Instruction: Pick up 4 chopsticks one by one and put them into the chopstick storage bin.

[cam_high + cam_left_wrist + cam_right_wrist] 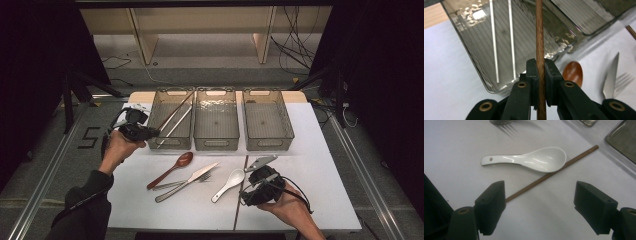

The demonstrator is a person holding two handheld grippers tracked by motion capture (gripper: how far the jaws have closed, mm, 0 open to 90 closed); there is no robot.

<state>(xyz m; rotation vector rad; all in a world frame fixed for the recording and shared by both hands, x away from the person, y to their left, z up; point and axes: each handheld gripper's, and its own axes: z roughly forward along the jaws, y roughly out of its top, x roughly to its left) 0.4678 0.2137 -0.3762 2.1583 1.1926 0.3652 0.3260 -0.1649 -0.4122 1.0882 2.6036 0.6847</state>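
Left gripper view: left gripper (pixel 541 82) jaws clamped on wooden chopstick (pixel 539 37), its length reaching ahead over left bin (pixel 474 60); thin grip may let it pivot and miss; right gripper (pixel 540 207) jaws apart.

In the left gripper view, the brown chopstick (pixel 539 37) runs off the picture at the top and at the bottom, so its ends cannot be seen, and the jaws cover a part of it. The knife (pixel 611 75) and the fork (pixel 622 81) are cut by the right edge. In the right gripper view, the white spoon (pixel 534 159) covers a part of the second chopstick (pixel 541 178).
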